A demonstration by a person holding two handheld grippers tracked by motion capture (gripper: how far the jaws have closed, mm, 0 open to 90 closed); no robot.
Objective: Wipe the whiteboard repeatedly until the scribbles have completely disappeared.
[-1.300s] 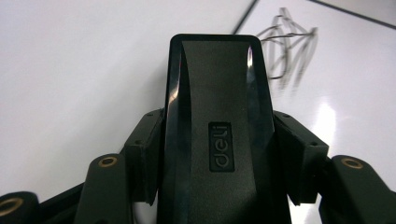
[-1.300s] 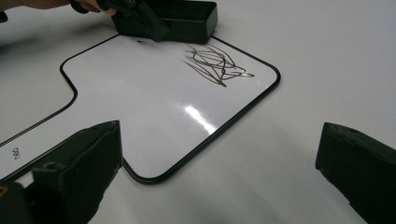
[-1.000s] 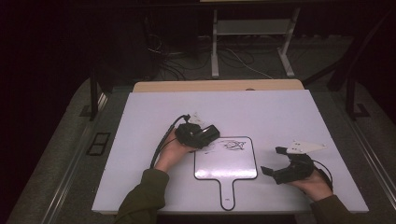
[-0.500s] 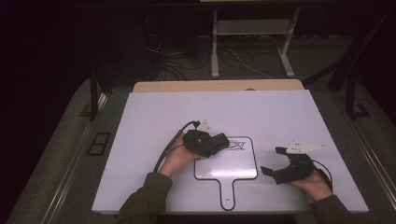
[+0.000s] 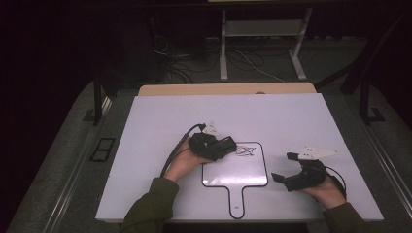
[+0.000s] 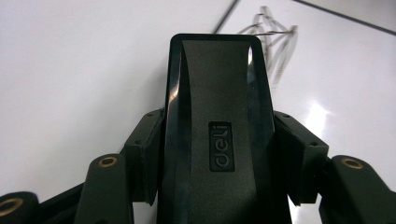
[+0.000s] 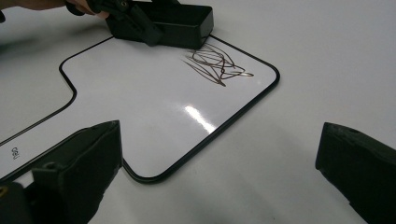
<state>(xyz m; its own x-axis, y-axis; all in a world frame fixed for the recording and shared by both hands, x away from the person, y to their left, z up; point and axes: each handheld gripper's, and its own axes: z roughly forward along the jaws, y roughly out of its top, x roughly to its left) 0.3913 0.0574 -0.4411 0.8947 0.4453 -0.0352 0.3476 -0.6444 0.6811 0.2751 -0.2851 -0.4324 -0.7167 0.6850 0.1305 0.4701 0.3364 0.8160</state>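
Where the white table point(image 5: 160, 121) carries the work, items stand as follows.

Item: small paddle-shaped whiteboard point(image 5: 235, 172), black-edged, handle toward the person, lying flat near the table's front middle. Dark marker scribble point(image 5: 246, 151) at its far corner; the same scribble point(image 7: 215, 62) shows in the right gripper view.

Item: black whiteboard eraser point(image 6: 217, 126), "deli" stamped on its back. Held lengthwise between the jaws of the left gripper point(image 5: 224, 145), both jaws pressed against its sides. Its front end sits at the whiteboard's far-left corner, just beside the scribble; whether the pad touches the board I cannot tell. In the right gripper view the eraser point(image 7: 180, 21) lies low over the board's edge.

Item: left hand point(image 5: 183, 162), olive sleeve, gripping the tool; black cable looping behind it.

Item: right gripper point(image 5: 282, 168), jaws spread wide, nothing between them, on the table right of the whiteboard, well apart from the eraser. Grey three-cornered plate on top.
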